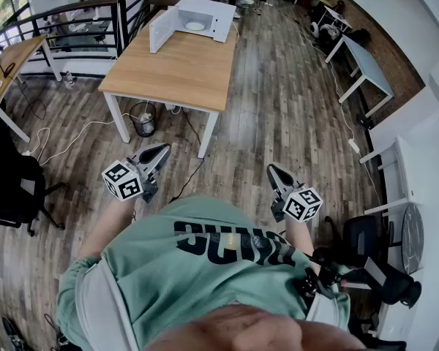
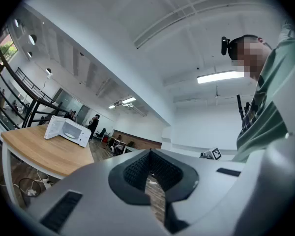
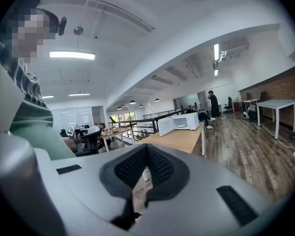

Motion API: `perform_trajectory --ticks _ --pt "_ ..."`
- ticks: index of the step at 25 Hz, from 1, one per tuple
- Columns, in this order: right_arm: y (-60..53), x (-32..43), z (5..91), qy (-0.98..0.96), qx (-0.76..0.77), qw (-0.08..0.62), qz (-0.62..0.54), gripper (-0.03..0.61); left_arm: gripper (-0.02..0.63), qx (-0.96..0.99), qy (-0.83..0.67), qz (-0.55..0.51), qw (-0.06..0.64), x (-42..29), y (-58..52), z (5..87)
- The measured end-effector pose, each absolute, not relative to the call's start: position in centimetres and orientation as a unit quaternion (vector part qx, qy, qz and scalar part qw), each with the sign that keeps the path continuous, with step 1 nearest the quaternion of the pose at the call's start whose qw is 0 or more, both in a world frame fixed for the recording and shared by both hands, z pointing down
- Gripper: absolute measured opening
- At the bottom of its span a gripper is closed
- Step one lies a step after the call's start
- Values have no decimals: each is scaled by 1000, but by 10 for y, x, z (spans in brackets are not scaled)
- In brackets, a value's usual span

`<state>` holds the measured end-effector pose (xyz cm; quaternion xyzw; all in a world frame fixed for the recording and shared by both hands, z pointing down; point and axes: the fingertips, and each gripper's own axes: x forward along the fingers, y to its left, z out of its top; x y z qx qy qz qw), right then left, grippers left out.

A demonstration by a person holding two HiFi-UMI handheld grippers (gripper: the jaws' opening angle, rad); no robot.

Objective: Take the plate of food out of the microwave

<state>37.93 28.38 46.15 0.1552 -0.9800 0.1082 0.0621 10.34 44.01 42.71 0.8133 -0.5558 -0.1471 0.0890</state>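
The left gripper and right gripper hang empty at waist level, jaws pressed together, because the plate of food sits far ahead inside the open-doored microwave on the wooden table.

We're standing well back from the bench, w/ open floor between. Microwave sits on the bench's far end, door swung out to its left, plate inside. Bin on the floor by the near-left bench leg. Left hand-held gripper & right hand-held gripper side by side, close to us, both well short of the bench.
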Motion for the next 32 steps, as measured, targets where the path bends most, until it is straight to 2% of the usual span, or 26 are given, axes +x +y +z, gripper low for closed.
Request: perform_trajectory --ticks 16,32 --pt "282 420 463 -980 150 74 107 6 2 823 -540 -146 94 146 423 427" --pt "277 510 498 -973 164 64 150 6 2 854 -494 -110 117 249 382 441"
